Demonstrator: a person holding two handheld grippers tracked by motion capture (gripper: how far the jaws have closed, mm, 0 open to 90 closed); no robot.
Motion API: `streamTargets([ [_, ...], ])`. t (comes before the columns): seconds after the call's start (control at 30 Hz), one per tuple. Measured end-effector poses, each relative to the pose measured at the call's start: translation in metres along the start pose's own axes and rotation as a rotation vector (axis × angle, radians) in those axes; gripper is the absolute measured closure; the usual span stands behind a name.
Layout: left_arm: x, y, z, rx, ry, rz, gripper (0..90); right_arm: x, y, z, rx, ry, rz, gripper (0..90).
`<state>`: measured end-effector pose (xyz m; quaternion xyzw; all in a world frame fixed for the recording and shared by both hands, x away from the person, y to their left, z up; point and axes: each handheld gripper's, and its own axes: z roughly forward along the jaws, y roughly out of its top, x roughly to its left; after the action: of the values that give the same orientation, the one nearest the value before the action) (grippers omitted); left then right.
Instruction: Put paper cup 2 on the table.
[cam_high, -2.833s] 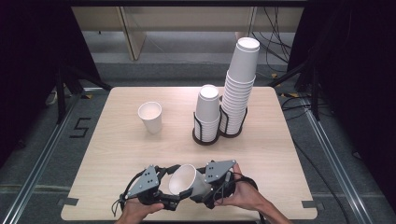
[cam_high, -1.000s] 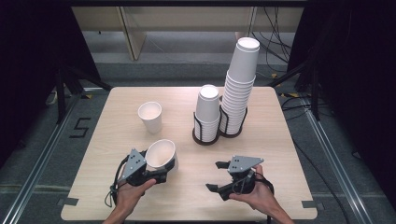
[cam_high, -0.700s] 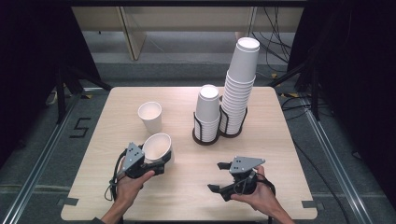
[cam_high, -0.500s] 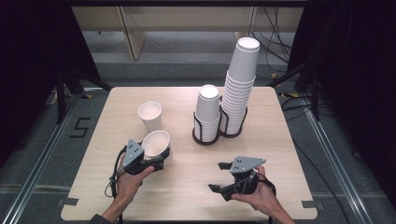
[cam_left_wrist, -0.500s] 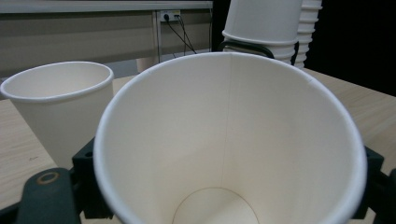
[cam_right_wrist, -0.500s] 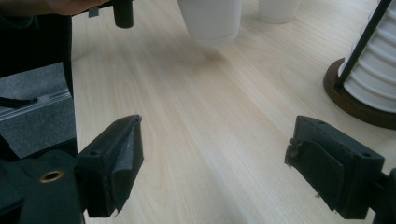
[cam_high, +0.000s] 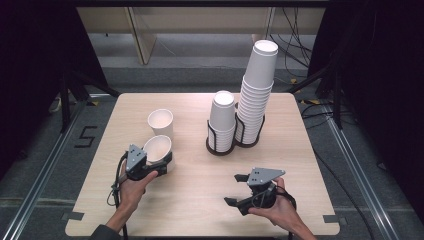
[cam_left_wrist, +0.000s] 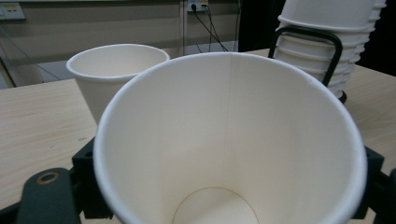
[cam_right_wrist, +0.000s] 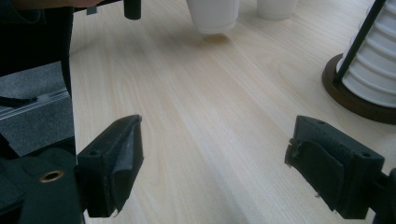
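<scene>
Left gripper (cam_high: 162, 161) clamped a paper cup (cam_high: 158, 148), tilted, low over the table (cam_high: 200, 195) at 8 o'clock, just beside the standing cup (cam_high: 161, 123). Right gripper (cam_high: 241, 190) hung open, holding nothing, at 5 o'clock. Risk: thin wall could buckle, or the rim could knock the standing cup over. Both cups were empty. 2 racked stacks (cam_high: 222, 120) stood at 1 o'clock.

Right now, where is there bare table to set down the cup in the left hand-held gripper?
Free: the wide strip between the held cup and the right hand-held gripper, and the table's front left corner. Crowded: beside the standing cup and around the two racked stacks.
</scene>
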<state>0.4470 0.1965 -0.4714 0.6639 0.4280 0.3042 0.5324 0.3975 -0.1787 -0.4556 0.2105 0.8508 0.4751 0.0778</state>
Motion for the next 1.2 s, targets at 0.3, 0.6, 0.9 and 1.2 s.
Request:
streamTargets([
  [0.3,0.017,-0.001,0.0,0.008,0.064,0.0,15.8,0.0,-0.001,0.001,0.002,0.001,0.001,18.1],
  [0.6,0.043,-0.004,0.003,0.021,0.163,-0.01,15.6,-0.001,-0.001,0.002,0.005,0.007,0.008,18.2],
  [0.9,0.059,-0.007,0.016,0.038,0.219,-0.019,15.0,-0.001,-0.002,0.002,0.003,0.012,0.003,18.2],
  [1.2,0.062,-0.01,0.026,0.042,0.212,-0.009,13.7,0.002,-0.002,0.003,0.013,0.024,0.008,18.2],
])
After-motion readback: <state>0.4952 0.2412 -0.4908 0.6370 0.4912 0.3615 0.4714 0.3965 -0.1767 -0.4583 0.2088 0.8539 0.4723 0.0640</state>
